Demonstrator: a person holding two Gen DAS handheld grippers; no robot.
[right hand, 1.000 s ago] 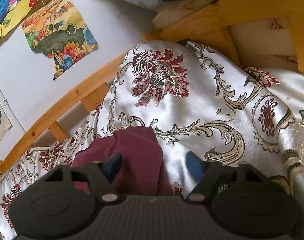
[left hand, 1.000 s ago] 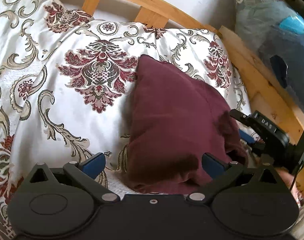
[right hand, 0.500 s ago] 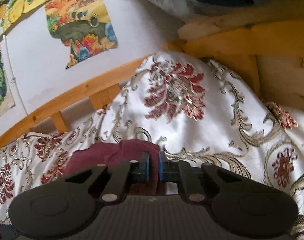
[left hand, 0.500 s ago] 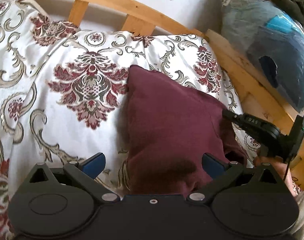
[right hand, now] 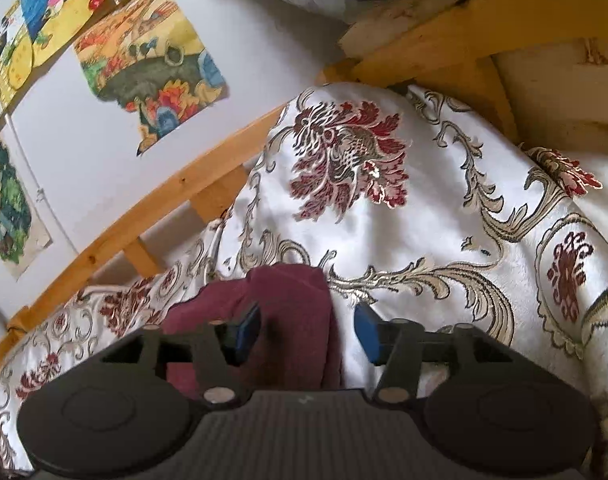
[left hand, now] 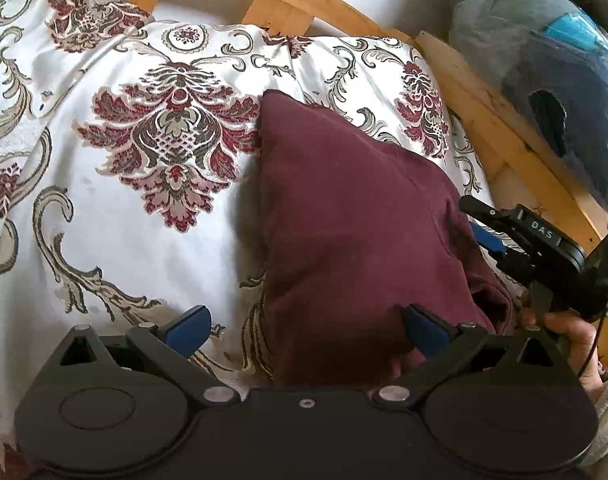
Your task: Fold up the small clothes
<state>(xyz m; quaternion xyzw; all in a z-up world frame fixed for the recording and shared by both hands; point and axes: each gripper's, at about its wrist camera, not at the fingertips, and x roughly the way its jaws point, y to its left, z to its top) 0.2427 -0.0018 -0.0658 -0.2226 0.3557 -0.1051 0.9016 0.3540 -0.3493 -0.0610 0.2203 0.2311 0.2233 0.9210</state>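
Evidently the maroon garment [left hand: 355,220] lies folded on the bed [left hand: 116,240], toward its right edge near the wooden bed frame [left hand: 503,136], on the white bedspread with its red-and-gold damask pattern.

At left, the left gripper [left hand: 307,326] hovers low over the garment's near edge with its blue pads spread wide; the left pad [left hand: 188,324] is over bare bedspread, the right pad [left hand: 423,328] over the cloth, and nothing is held.

Farther right, the right gripper [right hand: 307,330] sits at the garment's right-hand side. In the right wrist view its pads are parted, with a ridge of maroon cloth [right hand: 292,312] between them, though neither pad clearly presses it. I judge it is not gripping.

The step in hand looks like taking hold for the next fold. To do it well, each gripper should close on the full stack of layers at an edge, not just the top ply, and avoid pinching the slippery bedspread beneath. Both sides should lift together and level, so the fold lands square. The satin cover may let the garment slide, so slow, low moves seem wise.
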